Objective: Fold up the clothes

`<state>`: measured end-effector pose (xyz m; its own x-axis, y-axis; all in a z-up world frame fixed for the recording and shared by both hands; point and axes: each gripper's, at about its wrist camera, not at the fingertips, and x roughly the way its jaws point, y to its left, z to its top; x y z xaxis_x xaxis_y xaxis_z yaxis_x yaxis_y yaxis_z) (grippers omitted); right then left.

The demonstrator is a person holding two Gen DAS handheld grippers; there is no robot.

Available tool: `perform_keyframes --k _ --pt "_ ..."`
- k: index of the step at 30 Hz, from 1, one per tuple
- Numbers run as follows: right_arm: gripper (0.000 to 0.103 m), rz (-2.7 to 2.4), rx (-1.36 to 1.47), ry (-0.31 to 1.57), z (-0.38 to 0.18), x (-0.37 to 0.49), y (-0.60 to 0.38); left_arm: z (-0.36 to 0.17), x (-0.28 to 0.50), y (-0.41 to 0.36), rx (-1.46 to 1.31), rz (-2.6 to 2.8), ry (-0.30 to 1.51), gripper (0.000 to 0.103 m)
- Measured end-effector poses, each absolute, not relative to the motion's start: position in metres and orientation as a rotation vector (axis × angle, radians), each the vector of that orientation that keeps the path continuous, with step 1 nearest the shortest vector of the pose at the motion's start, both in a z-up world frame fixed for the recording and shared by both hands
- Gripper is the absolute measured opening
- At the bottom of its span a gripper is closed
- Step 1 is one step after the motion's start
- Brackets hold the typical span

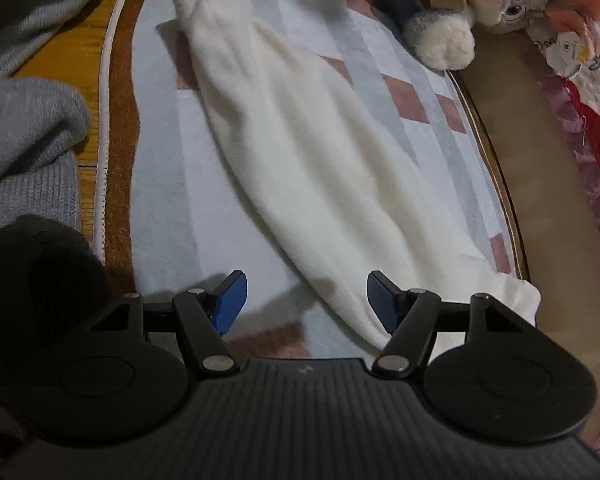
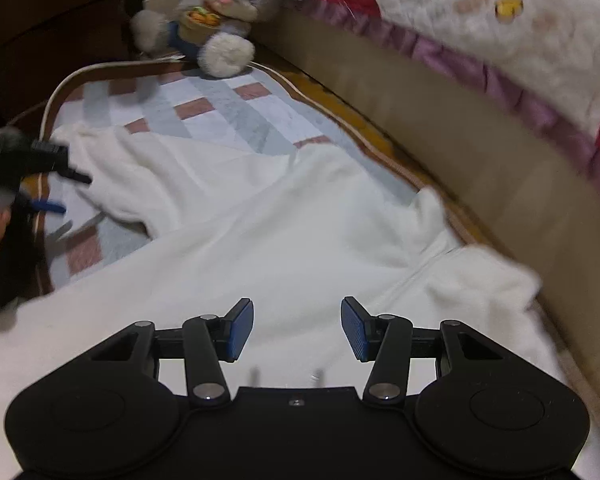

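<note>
Both tools poised over a white fleece garment (image 2: 284,236) spread on a checked mat (image 1: 160,184) on the floor, just beside the beige base of a bed (image 2: 480,148). Left hand-held gripper (image 1: 303,300) spread, nothing between the blue pads (image 1: 231,300), hanging over the near end of a long sleeve-like part (image 1: 300,152) that runs away across the mat towards a bunched cuff at the far end. Right hand-held gripper (image 2: 297,330) likewise spread and empty, angled down over the broad body of the garment. Seemingly placed this way to take two separate parts of the cloth at once, one tool per side, so that a fold can be carried over evenly; jaws set wide probably to admit the thick pile.

From the right wrist view, the left tool (image 2: 40,168) seen blurred at the far left edge, near the outstretched sleeve.

Garment: off-white, plush and soft, softly wrinkled, not yet folded into a compact shape. Body laid fairly flat with a seam running diagonally; one edge rumpled up against the bed base at the right. Sleeve narrow and limp, lying on the mat's blue and pink squares.

Around it: a grey plush rabbit (image 2: 220,4) sitting at the mat's far corner, a quilted bedspread (image 2: 480,20) hanging over the bed edge, grey knitted cloth (image 1: 24,140) heaped at the left on the wooden floor (image 1: 88,20).
</note>
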<state>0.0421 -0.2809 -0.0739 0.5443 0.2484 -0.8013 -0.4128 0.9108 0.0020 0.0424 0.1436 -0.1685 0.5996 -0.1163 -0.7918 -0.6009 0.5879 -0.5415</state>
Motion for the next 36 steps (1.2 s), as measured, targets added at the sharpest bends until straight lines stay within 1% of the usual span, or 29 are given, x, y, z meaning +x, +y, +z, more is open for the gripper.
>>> perform_keyframes --k 3,7,8,10,11,12,13,15,21,23,26,28,31,32,33,35,36 --pt "0.054 0.388 -0.121 0.92 -0.103 0.034 -0.285 -0.184 0.043 0.151 -0.983 0.315 0.878 0.066" --pt "0.054 0.387 -0.088 0.909 -0.132 0.025 -0.291 -0.184 0.068 0.143 -0.871 0.341 0.806 0.067" --pt "0.054 0.381 -0.096 0.907 -0.137 0.023 -0.293 -0.184 0.075 0.139 -0.825 0.361 0.784 0.069" --pt "0.054 0.374 -0.115 0.901 -0.146 0.022 -0.296 -0.184 0.087 0.13 -0.739 0.389 0.75 0.067" --pt "0.054 0.373 -0.123 0.897 -0.149 0.022 -0.298 -0.184 0.093 0.125 -0.689 0.388 0.746 0.061" --pt "0.054 0.371 -0.132 0.894 -0.153 0.022 -0.299 -0.184 0.099 0.122 -0.643 0.385 0.739 0.046" --pt "0.054 0.368 -0.132 0.897 -0.156 0.023 -0.302 -0.182 0.102 0.122 -0.613 0.381 0.729 0.006" --pt "0.054 0.361 -0.13 0.909 -0.164 0.023 -0.307 -0.177 0.107 0.123 -0.555 0.375 0.707 0.007" --pt "0.055 0.368 -0.129 0.92 -0.18 0.014 -0.321 -0.12 0.109 0.14 -0.415 0.349 0.45 0.007" --pt "0.055 0.378 -0.127 0.91 -0.181 0.009 -0.326 -0.128 0.121 0.149 -0.44 0.304 0.475 0.007" --pt "0.056 0.374 -0.128 0.897 -0.183 0.004 -0.327 -0.165 0.132 0.167 -0.535 0.324 0.619 0.007" --pt "0.057 0.367 -0.13 0.895 -0.183 0.004 -0.325 -0.178 0.133 0.175 -0.581 0.345 0.682 0.008" --pt "0.058 0.355 -0.133 0.891 -0.184 0.003 -0.322 -0.185 0.135 0.184 -0.63 0.363 0.734 0.017" --pt "0.058 0.354 -0.131 0.889 -0.184 0.003 -0.323 -0.184 0.135 0.187 -0.653 0.361 0.739 0.023" --pt "0.059 0.354 -0.128 0.887 -0.184 0.003 -0.323 -0.184 0.134 0.19 -0.683 0.366 0.749 0.027" --pt "0.059 0.353 -0.123 0.881 -0.185 0.002 -0.324 -0.184 0.125 0.197 -0.762 0.388 0.76 0.043" --pt "0.059 0.353 -0.122 0.878 -0.185 0.002 -0.324 -0.185 0.118 0.203 -0.817 0.392 0.75 0.044"
